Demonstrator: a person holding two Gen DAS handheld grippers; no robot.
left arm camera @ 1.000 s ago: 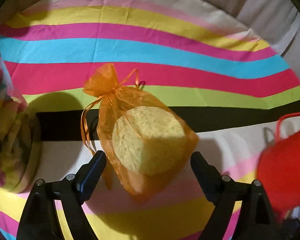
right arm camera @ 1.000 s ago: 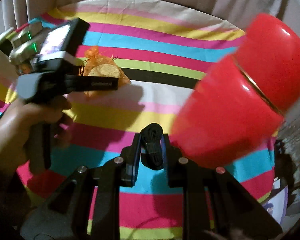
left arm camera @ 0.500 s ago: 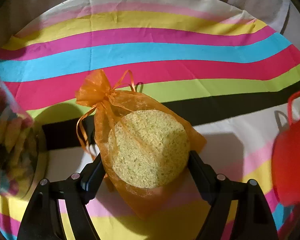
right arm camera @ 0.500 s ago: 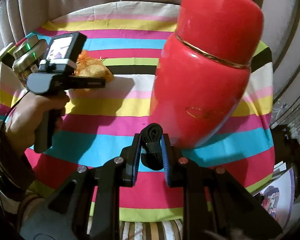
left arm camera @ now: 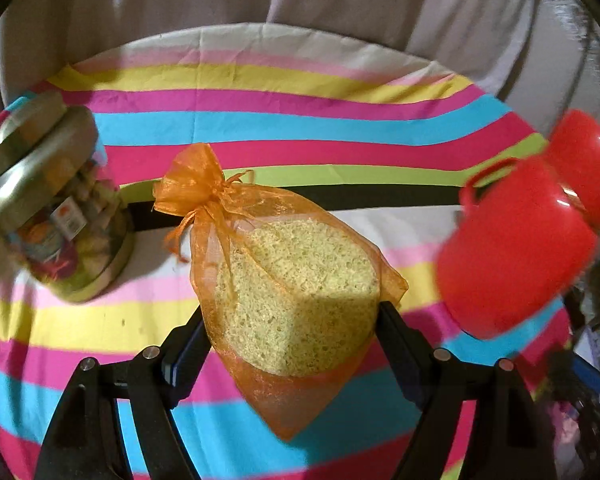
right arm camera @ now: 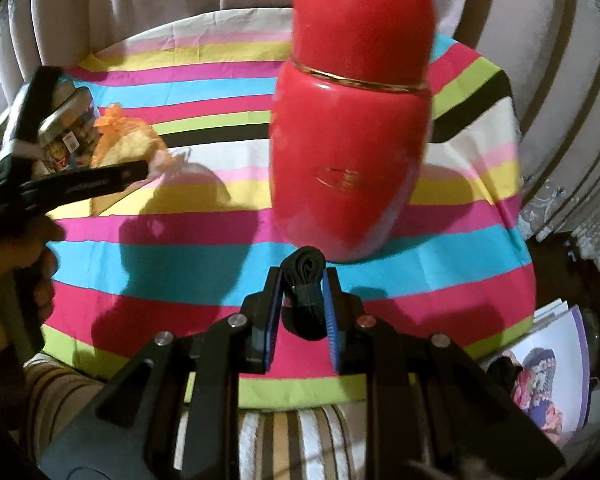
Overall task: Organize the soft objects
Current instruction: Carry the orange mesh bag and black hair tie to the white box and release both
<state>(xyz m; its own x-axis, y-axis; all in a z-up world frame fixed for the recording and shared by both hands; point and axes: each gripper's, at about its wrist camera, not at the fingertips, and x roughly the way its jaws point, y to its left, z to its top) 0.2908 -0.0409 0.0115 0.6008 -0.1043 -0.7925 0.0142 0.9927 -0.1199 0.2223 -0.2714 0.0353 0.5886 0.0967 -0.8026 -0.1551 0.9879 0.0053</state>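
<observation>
- Left gripper [left arm camera: 292, 332]: jaws wide, pressed on both sides of the sponge inside the orange bag [left arm camera: 276, 280]. Bag looks held clear of the striped cloth [left arm camera: 300, 128]; its shadow falls on the cloth in the right wrist view.
- Bag's long axis runs from the tied neck, up and left in the left wrist view, to the loose bottom corner hanging below the jaws. Grip sits across the short axis, at the sponge.
- Right gripper [right arm camera: 302, 300]: jaws nearly together, clamped on a black strap [right arm camera: 304, 296]. Red jar [right arm camera: 350, 112] hangs just beyond the fingers; whether the strap carries it, cannot tell.
- Key relation: jar lies to the right of the bag, well apart; glass jar [left arm camera: 52, 208] lies to the bag's left, standing on the cloth.
- Judgement: left hand is the one carrying the soft thing; the 2 loads need closing sideways if the bag goes in the red jar.
</observation>
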